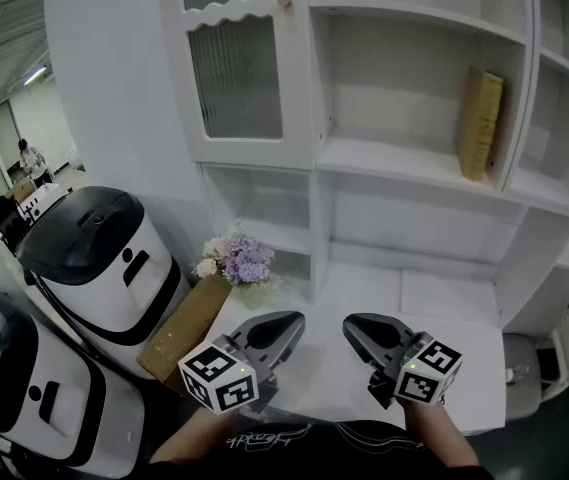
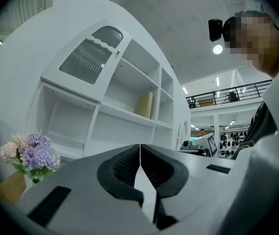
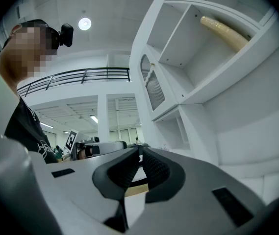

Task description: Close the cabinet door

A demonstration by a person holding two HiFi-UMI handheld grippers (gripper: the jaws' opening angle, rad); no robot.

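Observation:
The white cabinet door (image 1: 236, 68), with ribbed glass and a small wooden knob (image 1: 285, 1), covers the upper left compartment and seems to lie flat against the cabinet front. It also shows in the left gripper view as the door (image 2: 88, 57), and far off in the right gripper view as the door (image 3: 154, 89). My left gripper (image 1: 293, 319) (image 2: 139, 146) and right gripper (image 1: 350, 324) (image 3: 140, 149) hover low over the white counter (image 1: 444, 368), well short of the door. Both are shut with nothing between the pads.
A tan book (image 1: 479, 123) leans in an open shelf at the right. A bunch of purple flowers (image 1: 239, 260) and a cardboard box (image 1: 186, 328) sit at the counter's left end. Two white-and-black machines (image 1: 104, 258) stand on the floor at left.

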